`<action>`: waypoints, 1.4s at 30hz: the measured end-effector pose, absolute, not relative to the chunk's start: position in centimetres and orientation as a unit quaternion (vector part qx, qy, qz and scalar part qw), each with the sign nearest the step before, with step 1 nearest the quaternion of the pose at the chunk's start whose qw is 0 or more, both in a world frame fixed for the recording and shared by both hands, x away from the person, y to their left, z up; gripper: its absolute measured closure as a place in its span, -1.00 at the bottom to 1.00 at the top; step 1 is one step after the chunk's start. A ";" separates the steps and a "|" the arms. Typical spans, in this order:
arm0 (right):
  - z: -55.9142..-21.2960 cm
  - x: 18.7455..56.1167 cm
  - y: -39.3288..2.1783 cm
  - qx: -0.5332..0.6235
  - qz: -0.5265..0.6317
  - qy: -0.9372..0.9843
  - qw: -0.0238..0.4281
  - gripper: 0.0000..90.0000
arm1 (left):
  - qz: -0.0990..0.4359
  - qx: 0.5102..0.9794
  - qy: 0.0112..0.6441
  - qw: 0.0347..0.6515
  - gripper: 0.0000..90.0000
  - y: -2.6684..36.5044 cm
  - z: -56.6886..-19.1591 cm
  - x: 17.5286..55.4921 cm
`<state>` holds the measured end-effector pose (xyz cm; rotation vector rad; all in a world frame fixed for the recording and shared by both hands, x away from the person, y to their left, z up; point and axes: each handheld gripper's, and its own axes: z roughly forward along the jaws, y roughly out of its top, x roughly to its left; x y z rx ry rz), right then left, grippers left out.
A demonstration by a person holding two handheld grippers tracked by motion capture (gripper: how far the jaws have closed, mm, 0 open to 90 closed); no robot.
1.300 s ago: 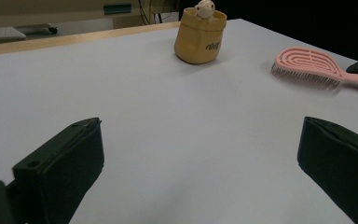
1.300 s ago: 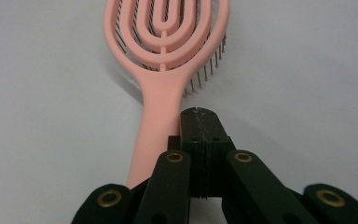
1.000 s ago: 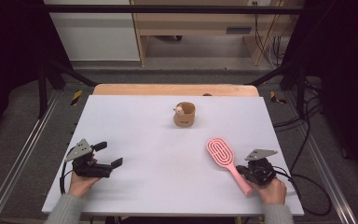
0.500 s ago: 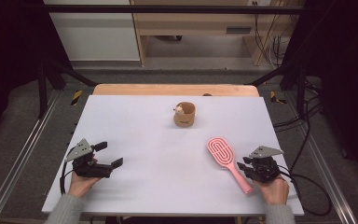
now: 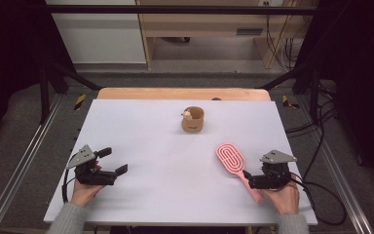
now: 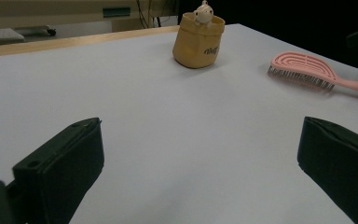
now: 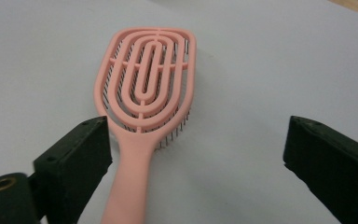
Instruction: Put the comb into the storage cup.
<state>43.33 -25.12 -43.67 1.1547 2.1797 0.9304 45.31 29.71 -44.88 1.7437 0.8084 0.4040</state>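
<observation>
A pink hairbrush [image 5: 231, 158] lies bristles down on the white table [image 5: 165, 195] at the right, handle toward the person. My right gripper [image 5: 250, 180] sits over the handle. Its jaws have just been opening and now stand wide apart. In the right gripper view the hairbrush [image 7: 147, 88] handle runs between them, close beside the left jaw, and neither pad presses on it. My left gripper [image 5: 114, 161] rests at the table's left, open, nothing between its jaws; in its own view the left gripper [image 6: 200, 154] faces bare table.
A small tan pouch [image 5: 193, 120] with a little white toy figure peeking out stands near the table's far middle; the pouch [image 6: 198, 39] and the hairbrush [image 6: 303, 67] show in the left gripper view. A wooden strip edges the far side. Cables trail off the right side.
The right gripper's jaws have spread apart from around the hairbrush handle, and the brush now lies free on the table. The left gripper has stayed put.
</observation>
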 end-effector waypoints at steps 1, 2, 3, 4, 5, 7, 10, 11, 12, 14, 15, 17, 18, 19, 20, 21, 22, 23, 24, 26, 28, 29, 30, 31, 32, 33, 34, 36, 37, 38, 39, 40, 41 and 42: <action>-43.6 43.3 -25.0 0.422 0.337 0.803 0.252 -0.91 | 0.171 0.739 0.342 0.554 -0.99 29.7 -44.9 45.3; -43.6 43.3 -24.9 0.418 0.335 0.806 0.253 -0.92 | 0.171 0.741 0.342 0.552 -0.99 29.6 -45.0 45.4; -43.5 43.3 -24.8 0.419 0.332 0.806 0.253 -0.95 | 0.169 0.742 0.342 0.551 -0.99 29.6 -45.0 45.4; -43.4 43.3 -24.7 0.421 0.335 0.805 0.251 -0.96 | 0.169 0.743 0.342 0.550 -0.99 29.6 -45.0 45.4; -43.4 43.3 -24.7 0.420 0.338 0.805 0.247 -0.96 | 0.169 0.743 0.341 0.550 -0.99 29.6 -45.0 45.4; -43.3 43.4 -24.6 0.418 0.340 0.806 0.244 -0.98 | 0.171 0.741 0.342 0.552 -0.99 29.6 -45.0 45.4; -43.1 43.5 -24.3 0.420 0.338 0.807 0.243 -0.98 | 0.171 0.739 0.343 0.553 -0.99 29.7 -45.0 45.4; -43.1 43.4 -24.3 0.423 0.338 0.806 0.238 -0.98 | 0.170 0.739 0.343 0.554 -0.99 29.7 -45.0 45.4; -43.0 43.4 -24.2 0.425 0.341 0.805 0.234 -0.98 | 0.170 0.740 0.342 0.554 -0.99 29.7 -44.9 45.4; -42.9 43.4 -24.0 0.420 0.343 0.808 0.232 -0.96 | 0.171 0.740 0.341 0.554 -0.99 29.6 -44.9 45.4; -42.9 43.4 -23.9 0.419 0.344 0.808 0.231 -0.96 | 0.171 0.741 0.341 0.553 -0.99 29.6 -44.9 45.4; -42.9 43.4 -23.8 0.419 0.345 0.808 0.229 -0.96 | 0.170 0.740 0.342 0.553 -0.99 29.6 -44.9 45.4; -43.0 43.5 -23.7 0.421 0.344 0.808 0.226 -0.97 | 0.170 0.740 0.342 0.553 -0.99 29.7 -44.9 45.4; -43.0 43.5 -23.7 0.421 0.343 0.809 0.225 -0.97 | 0.170 0.740 0.342 0.553 -0.99 29.7 -44.9 45.4; -43.0 43.5 -23.6 0.422 0.341 0.810 0.222 -0.97 | 0.170 0.740 0.342 0.553 -0.99 29.6 -44.9 45.4; -43.1 43.5 -23.5 0.424 0.339 0.810 0.221 -0.98 | 0.170 0.741 0.342 0.553 -0.99 29.6 -45.0 45.4; -43.1 43.6 -23.5 0.427 0.336 0.811 0.218 -0.98 | 0.170 0.741 0.342 0.553 -0.99 29.6 -45.0 45.4; -43.2 43.6 -23.4 0.428 0.336 0.811 0.215 -0.98 | 0.170 0.741 0.342 0.552 -0.99 29.6 -45.0 45.4; -43.2 43.7 -23.4 0.428 0.334 0.813 0.212 -0.98 | 0.170 0.741 0.342 0.552 -0.99 29.6 -45.0 45.4; -43.3 43.7 -23.2 0.429 0.332 0.813 0.211 -0.98 | 0.170 0.741 0.342 0.553 -0.99 29.6 -45.0 45.4; -43.5 43.8 -23.1 0.433 0.331 0.813 0.204 -0.98 | 0.170 0.741 0.341 0.553 -0.99 29.6 -45.0 45.4; -43.5 43.8 -23.0 0.431 0.329 0.814 0.207 -0.98 | 0.170 0.741 0.342 0.553 -0.99 29.6 -45.0 45.4; -43.6 43.8 -23.0 0.430 0.327 0.816 0.207 -0.98 | 0.170 0.741 0.341 0.552 -0.99 29.6 -45.0 45.4; -43.7 43.9 -22.9 0.432 0.327 0.815 0.204 -0.98 | 0.170 0.741 0.342 0.552 -0.99 29.6 -45.0 45.4; -43.7 43.9 -22.9 0.431 0.324 0.817 0.205 -0.98 | 0.170 0.741 0.341 0.552 -0.99 29.6 -45.0 45.4; -43.8 43.9 -22.8 0.433 0.321 0.817 0.205 -0.98 | 0.170 0.742 0.341 0.552 -0.99 29.6 -45.0 45.4; -43.9 44.0 -22.8 0.433 0.321 0.818 0.203 -0.98 | 0.169 0.742 0.341 0.552 -0.99 29.6 -45.0 45.4; -44.0 44.0 -22.6 0.432 0.316 0.821 0.200 -0.98 | 0.169 0.742 0.341 0.552 -0.99 29.6 -45.0 45.4; -44.1 44.1 -22.6 0.432 0.314 0.822 0.198 -0.98 | 0.169 0.742 0.340 0.552 -0.99 29.6 -45.0 45.4; -44.2 44.1 -22.5 0.432 0.312 0.823 0.197 -0.98 | 0.170 0.742 0.340 0.552 -0.99 29.5 -45.0 45.4; -44.4 44.1 -22.4 0.431 0.310 0.824 0.197 -0.98 | 0.170 0.742 0.340 0.552 -0.99 29.5 -45.0 45.4; -44.5 44.2 -22.4 0.430 0.307 0.826 0.194 -0.97 | 0.170 0.743 0.340 0.551 -0.99 29.5 -45.0 45.4; -44.6 44.3 -22.3 0.430 0.305 0.828 0.194 -0.97 | 0.170 0.743 0.340 0.551 -0.99 29.5 -45.0 45.4; -44.7 44.3 -22.2 0.431 0.300 0.829 0.192 -0.97 | 0.170 0.743 0.340 0.551 -0.99 29.5 -45.0 45.4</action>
